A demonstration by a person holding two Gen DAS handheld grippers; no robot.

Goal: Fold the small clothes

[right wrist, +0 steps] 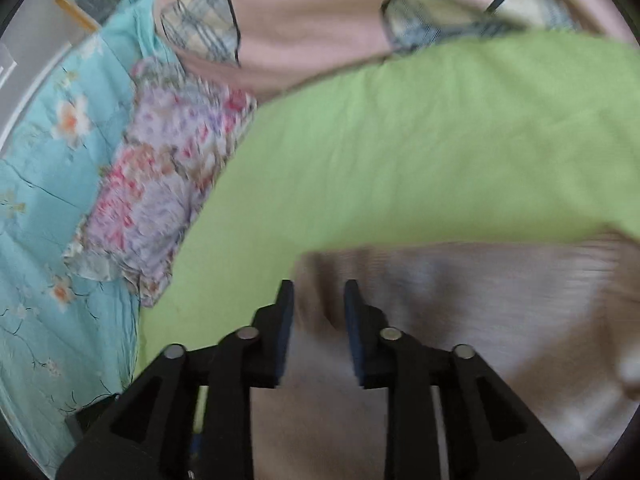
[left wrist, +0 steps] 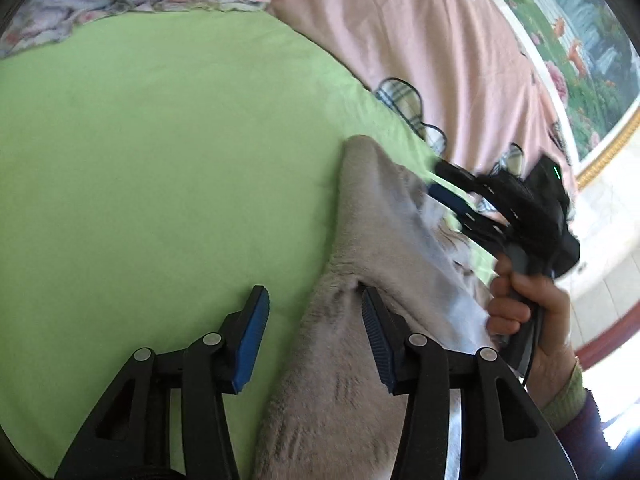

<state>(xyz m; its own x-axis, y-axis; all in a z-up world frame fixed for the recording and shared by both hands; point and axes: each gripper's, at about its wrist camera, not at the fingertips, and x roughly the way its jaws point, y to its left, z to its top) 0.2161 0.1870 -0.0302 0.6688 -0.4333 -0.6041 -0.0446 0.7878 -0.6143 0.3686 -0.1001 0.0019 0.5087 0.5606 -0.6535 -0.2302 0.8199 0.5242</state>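
Observation:
A beige fuzzy garment point(left wrist: 372, 220) lies on the green sheet point(left wrist: 160, 160), one corner pointing away from me. In the left wrist view my left gripper point(left wrist: 313, 291) stands open over the garment's left edge. Its right finger point(left wrist: 378, 340) touches a fold and its left finger point(left wrist: 252, 336) is over bare sheet. A hand point(left wrist: 520, 304) holds my right gripper point(left wrist: 444, 184) at the garment's far right edge, blurred. In the right wrist view the right gripper point(right wrist: 319, 286) is open above the garment point(right wrist: 460, 312) near its corner. The cloth shows below the gap and the pads do not press on it.
A pink blanket with plaid hearts point(left wrist: 440, 60) borders the green sheet point(right wrist: 400, 160) at the back. A floral cloth point(right wrist: 160, 184) and a turquoise flowered quilt point(right wrist: 48, 200) lie to the left in the right wrist view. A gold-framed picture point(left wrist: 592, 60) hangs beyond the bed.

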